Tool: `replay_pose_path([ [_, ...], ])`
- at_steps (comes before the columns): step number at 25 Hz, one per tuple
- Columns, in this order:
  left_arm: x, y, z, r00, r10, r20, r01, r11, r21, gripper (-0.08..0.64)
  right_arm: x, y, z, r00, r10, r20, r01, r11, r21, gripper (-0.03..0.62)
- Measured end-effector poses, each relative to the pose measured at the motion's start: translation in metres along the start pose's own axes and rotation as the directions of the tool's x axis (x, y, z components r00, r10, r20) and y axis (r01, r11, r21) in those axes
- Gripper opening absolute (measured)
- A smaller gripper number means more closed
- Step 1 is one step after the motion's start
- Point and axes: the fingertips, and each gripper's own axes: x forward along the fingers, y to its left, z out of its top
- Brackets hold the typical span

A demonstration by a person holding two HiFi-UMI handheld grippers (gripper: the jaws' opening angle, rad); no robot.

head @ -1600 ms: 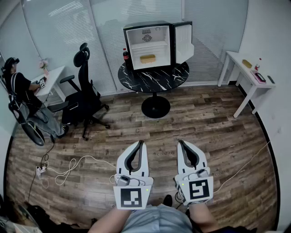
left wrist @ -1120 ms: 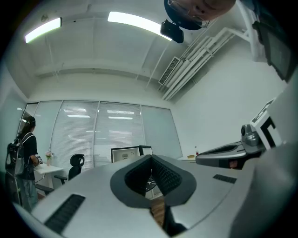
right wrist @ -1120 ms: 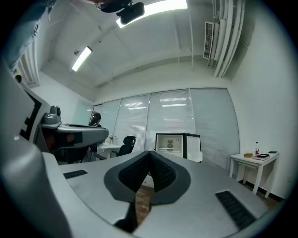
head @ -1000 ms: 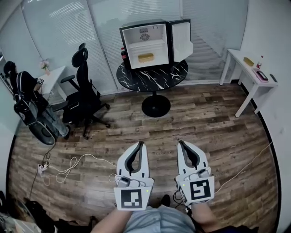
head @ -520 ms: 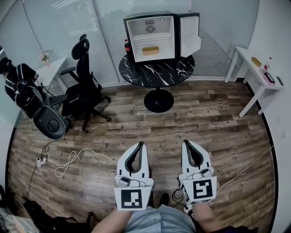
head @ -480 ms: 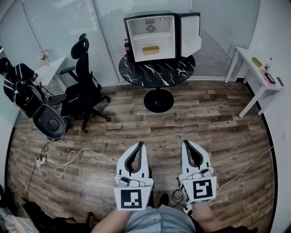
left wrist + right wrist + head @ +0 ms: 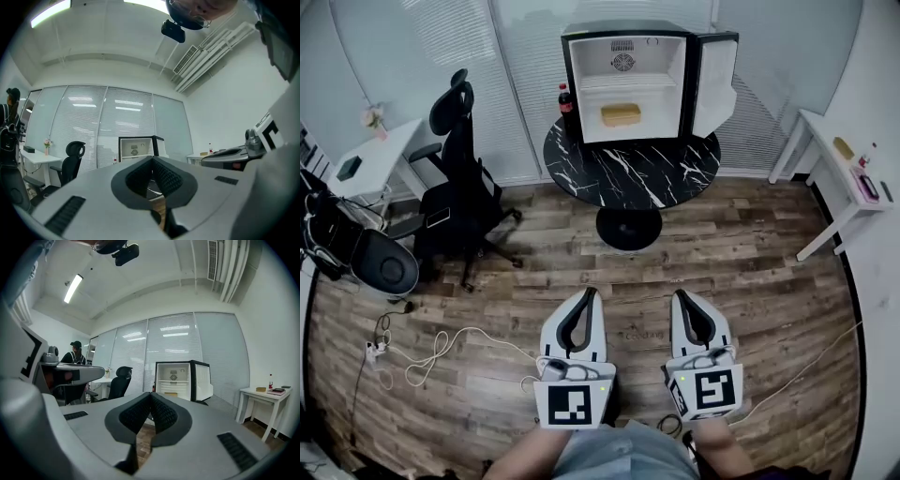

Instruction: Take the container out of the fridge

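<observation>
A small black fridge (image 7: 574, 84) stands open on a round black marble table (image 7: 630, 172) across the room, its door (image 7: 712, 82) swung to the right. On its lower shelf lies a yellow container (image 7: 621, 114). Both grippers are held low near my body, far from the fridge. The left gripper (image 7: 591, 292) is shut with nothing in it. So is the right gripper (image 7: 680, 295). In the right gripper view the fridge (image 7: 172, 379) and the container (image 7: 171, 393) show beyond the closed jaw tips. The left gripper view shows the fridge (image 7: 136, 148) far off.
A cola bottle (image 7: 564, 101) stands on the table left of the fridge. A black office chair (image 7: 459, 202) and another chair (image 7: 366, 258) sit at the left by a white desk (image 7: 366, 169). A white side table (image 7: 844, 178) stands right. Cables (image 7: 431, 342) lie on the wood floor.
The view has shifted forward and to the left: the fridge and table appear larger and nearer. The seated person at the left has left the head view. Both grippers stay shut, side by side.
</observation>
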Motion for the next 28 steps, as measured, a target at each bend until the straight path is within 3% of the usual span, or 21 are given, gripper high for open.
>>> replay_pose_path([
  [10, 0.1, 0.057, 0.022, 0.996, -0.05, 0.074, 0.049, 0.999, 0.013, 0.014, 0.1, -0.023, 0.05, 0.997, -0.05, 0.061, 0.053, 0.997, -0.056, 0.014],
  [18, 0.154, 0.057, -0.001, 0.996, -0.089, 0.032, 0.089, 0.996, 0.017, 0.014, 0.143, -0.055, 0.04, 0.996, -0.078, 0.041, 0.079, 0.996, -0.033, 0.014],
  [28, 0.257, 0.056, -0.041, 0.997, -0.068, -0.047, 0.07, 0.997, 0.031, 0.014, 0.228, -0.131, 0.012, 0.998, -0.065, 0.011, 0.065, 0.997, 0.029, 0.014],
])
